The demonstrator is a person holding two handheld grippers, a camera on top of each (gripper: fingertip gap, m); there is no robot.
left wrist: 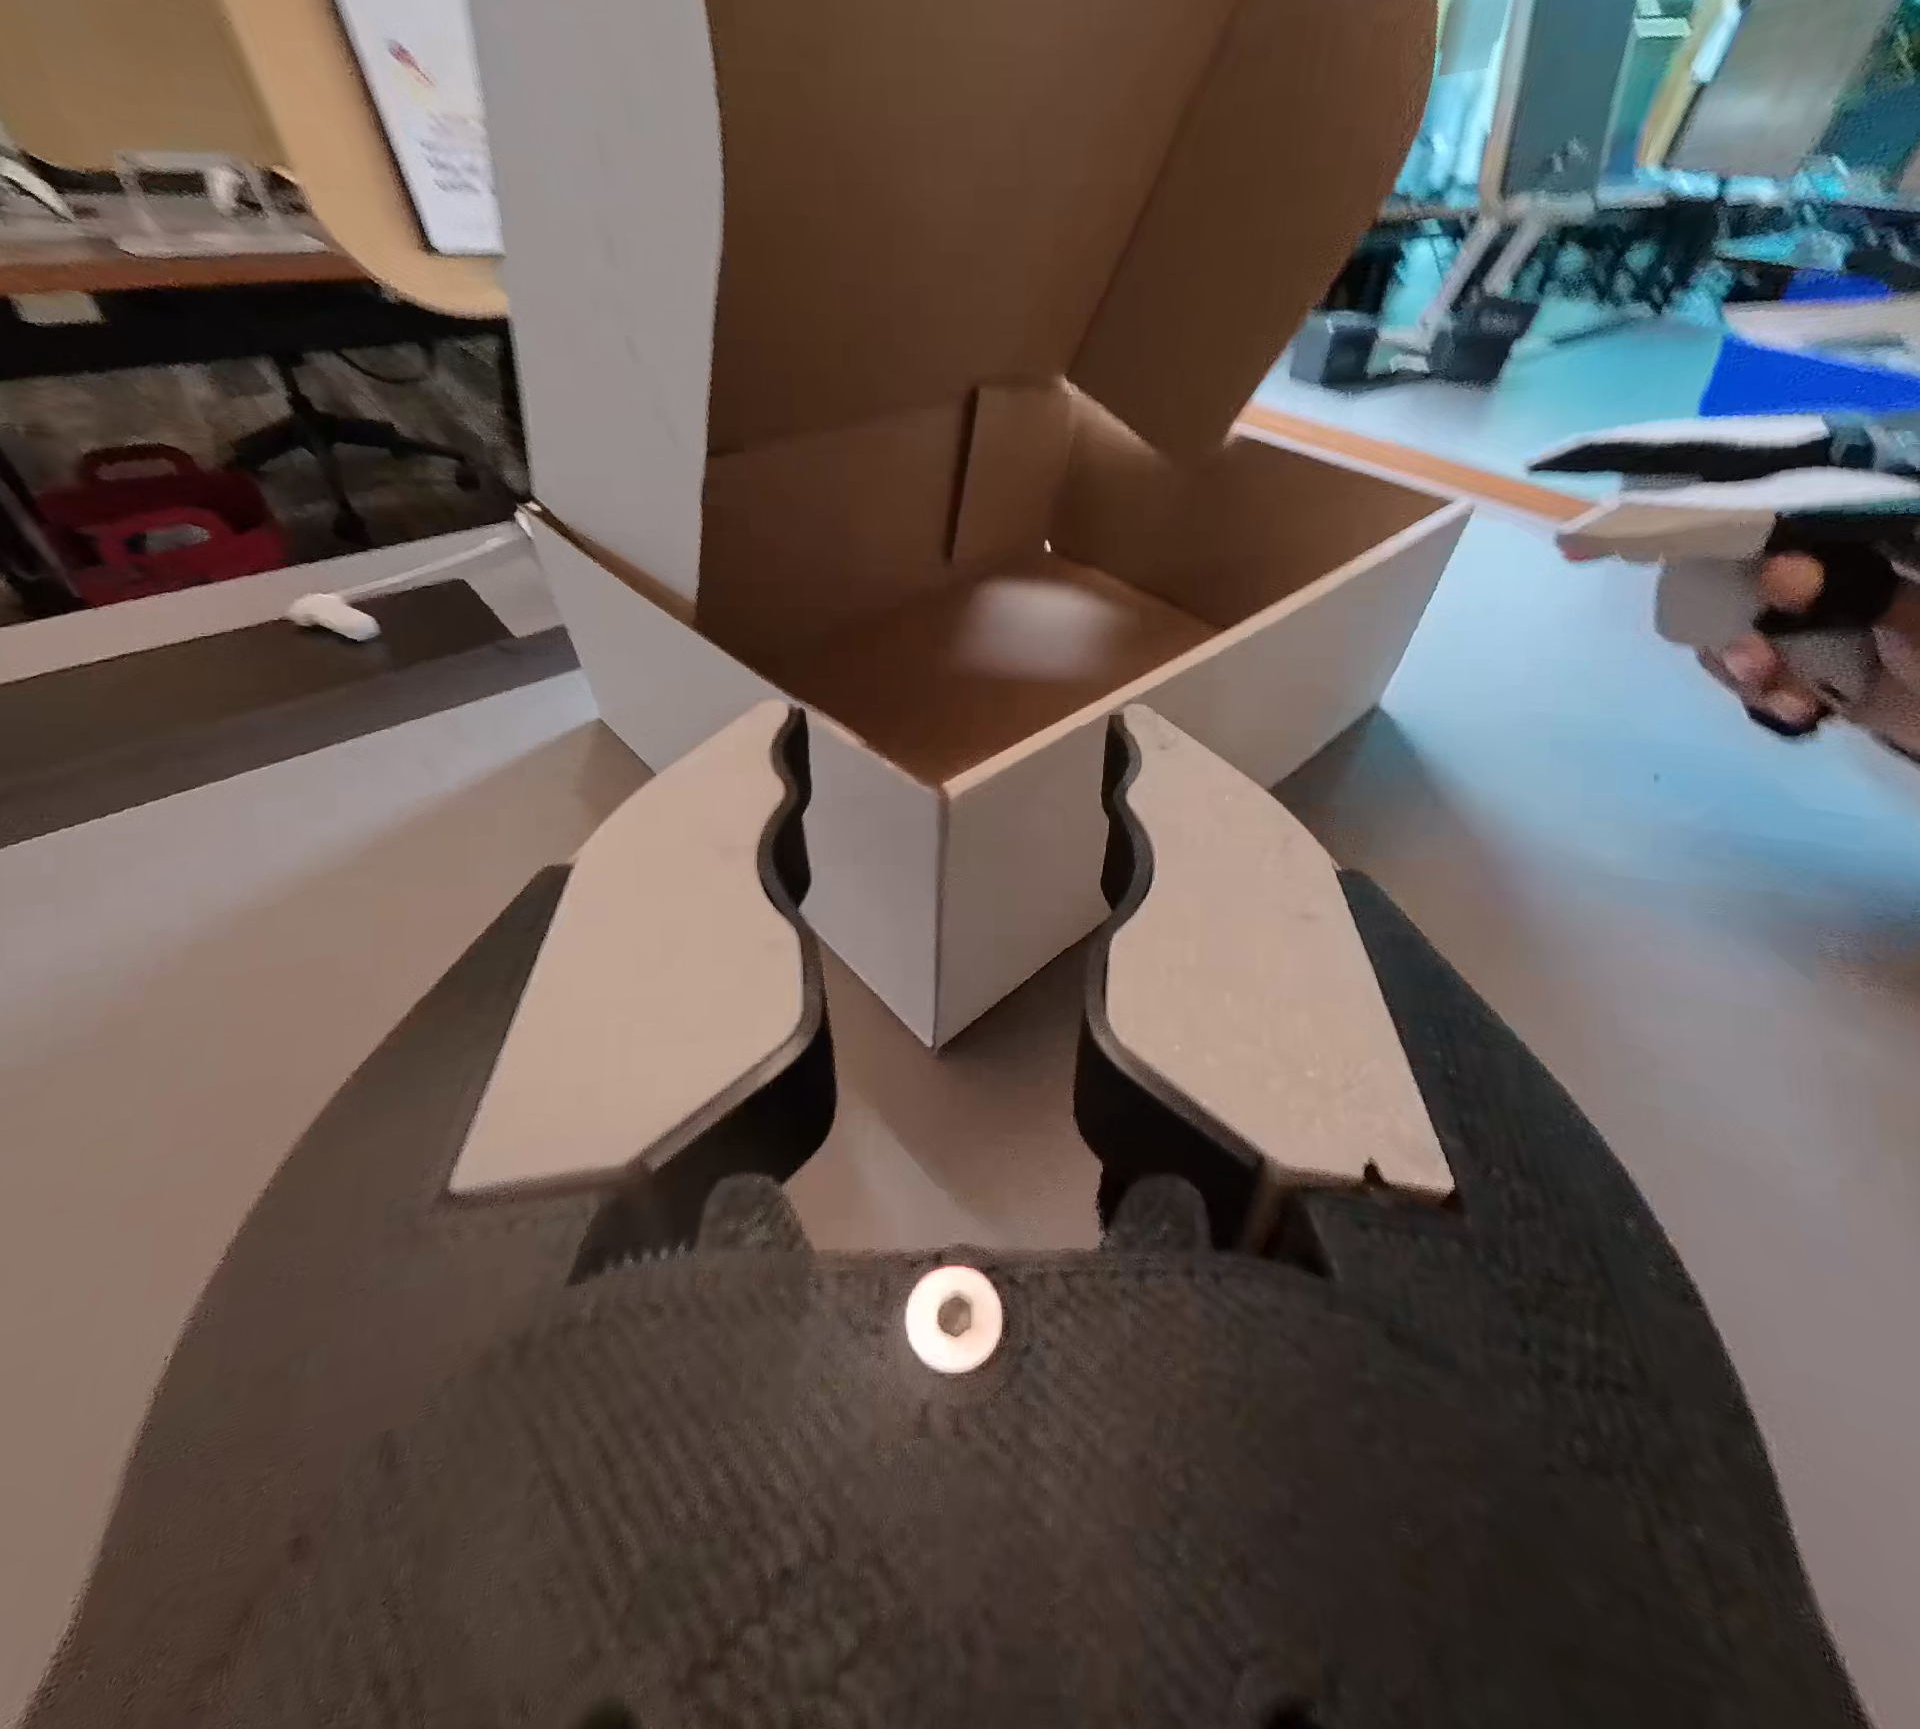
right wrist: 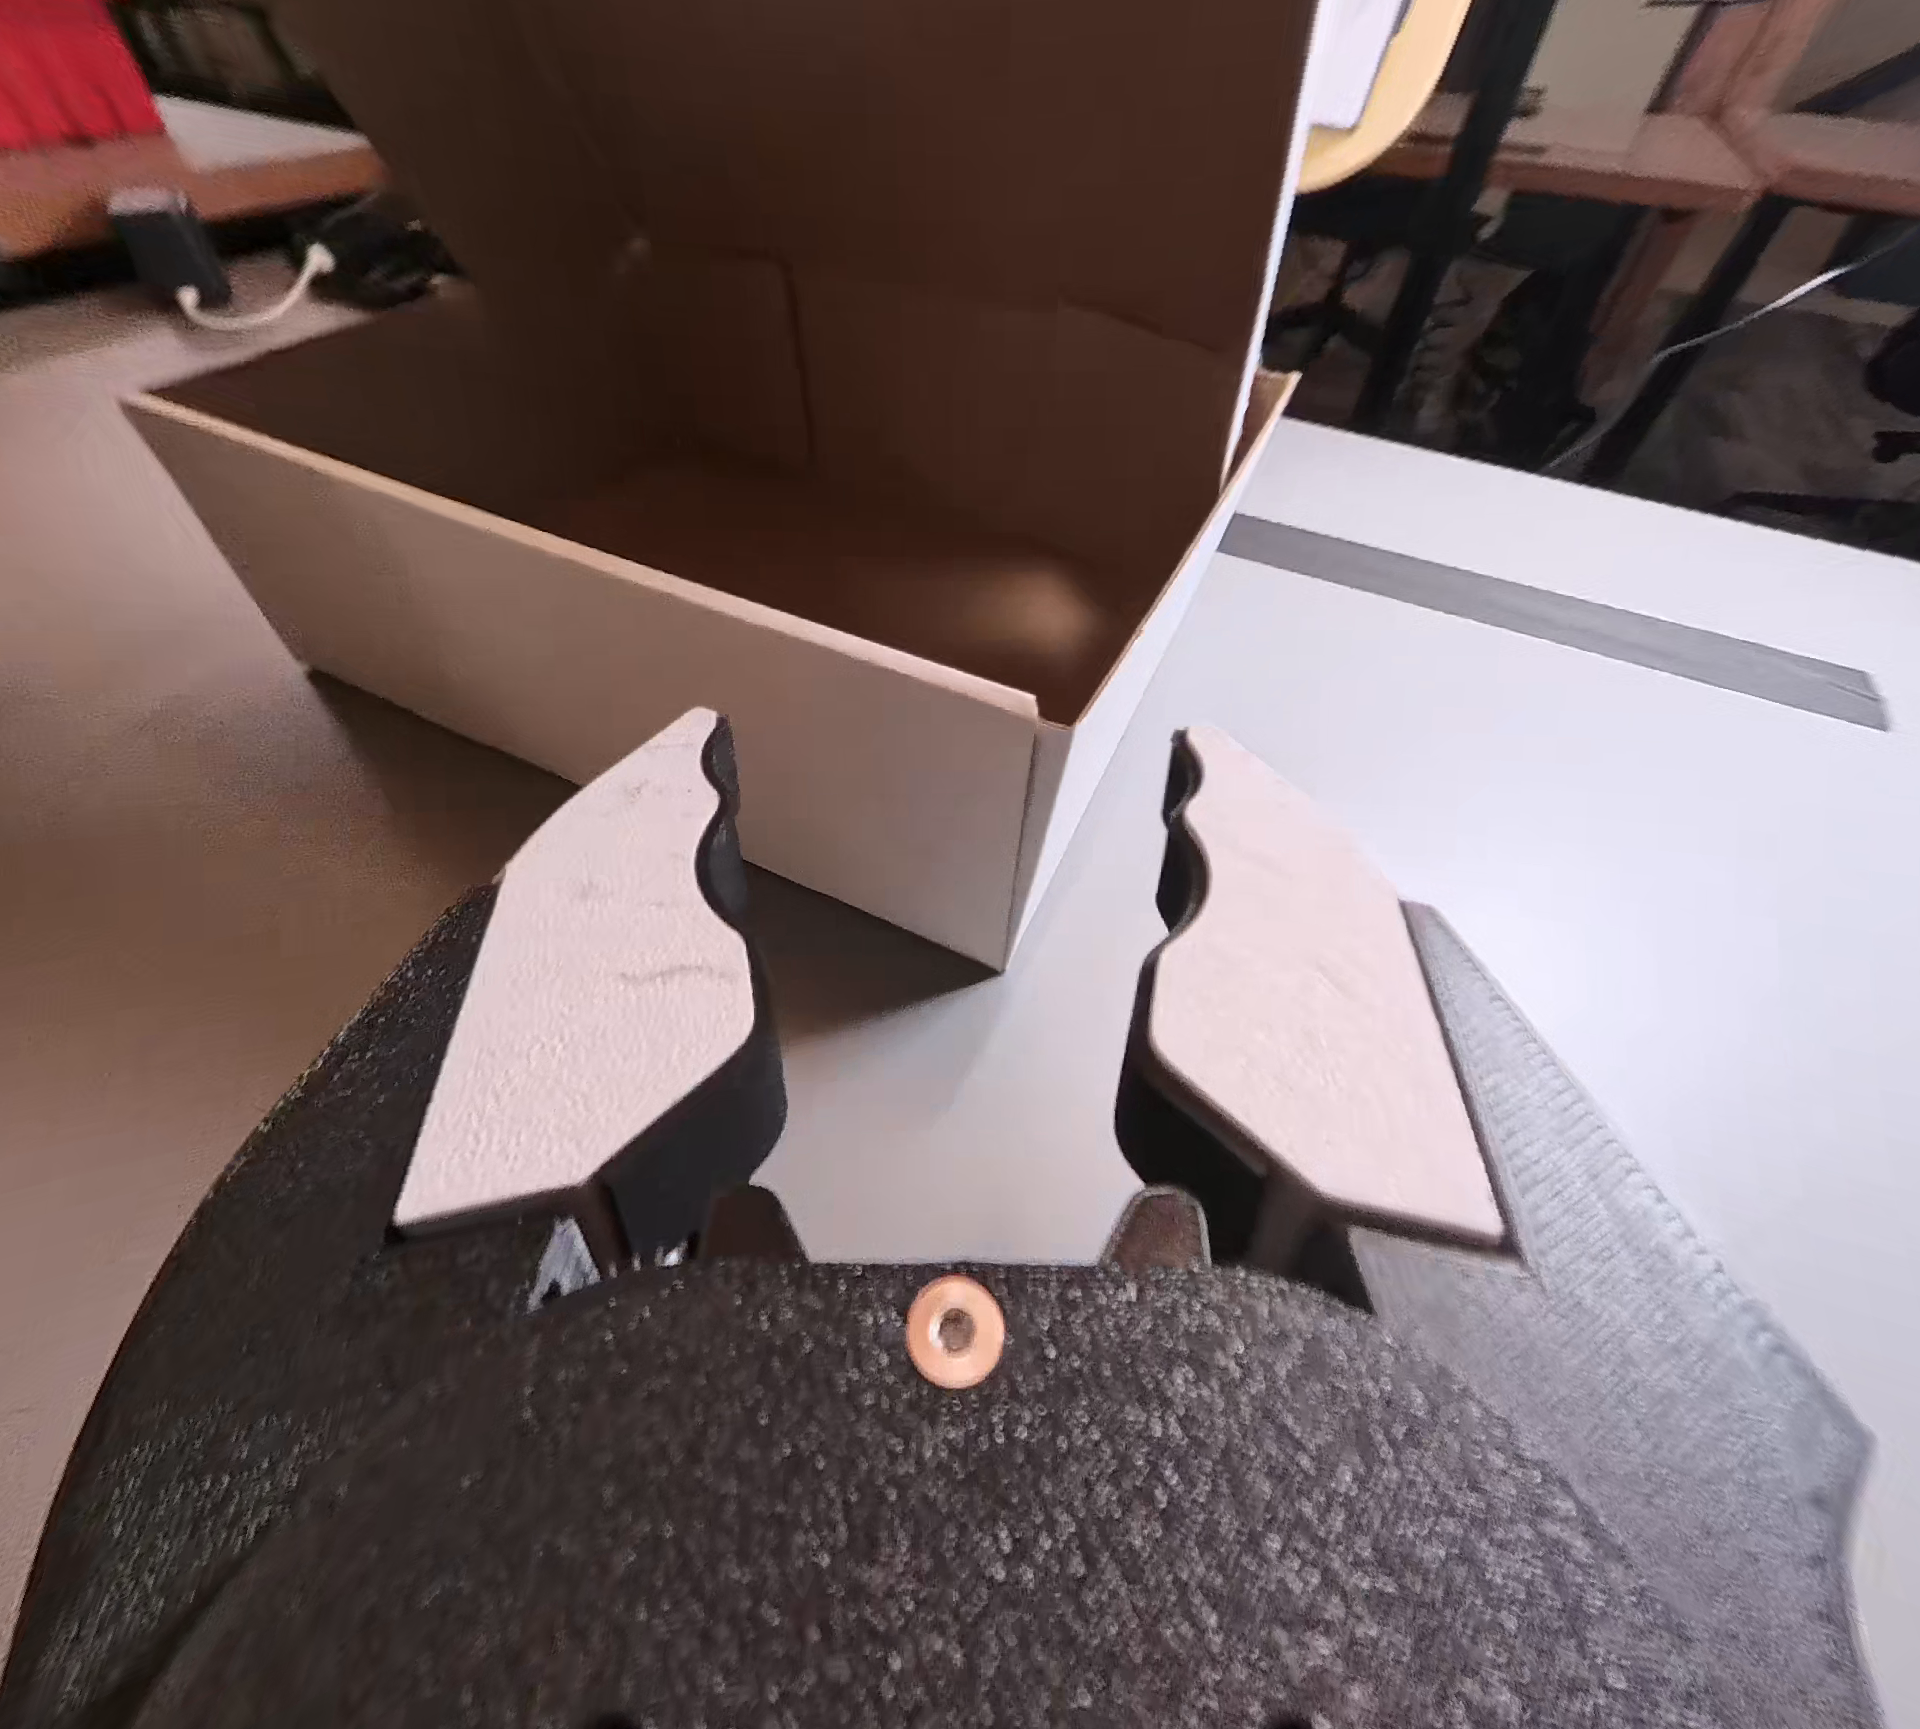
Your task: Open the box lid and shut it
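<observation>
Two grippers, left gripper and right gripper, hover with fingers spread and grasping nothing, each facing a near corner of the white box on the grey counter, its lid standing upright.

grey table with dark tape strip; red basket on floor; wall poster; white cable; blue sheet.
</observation>
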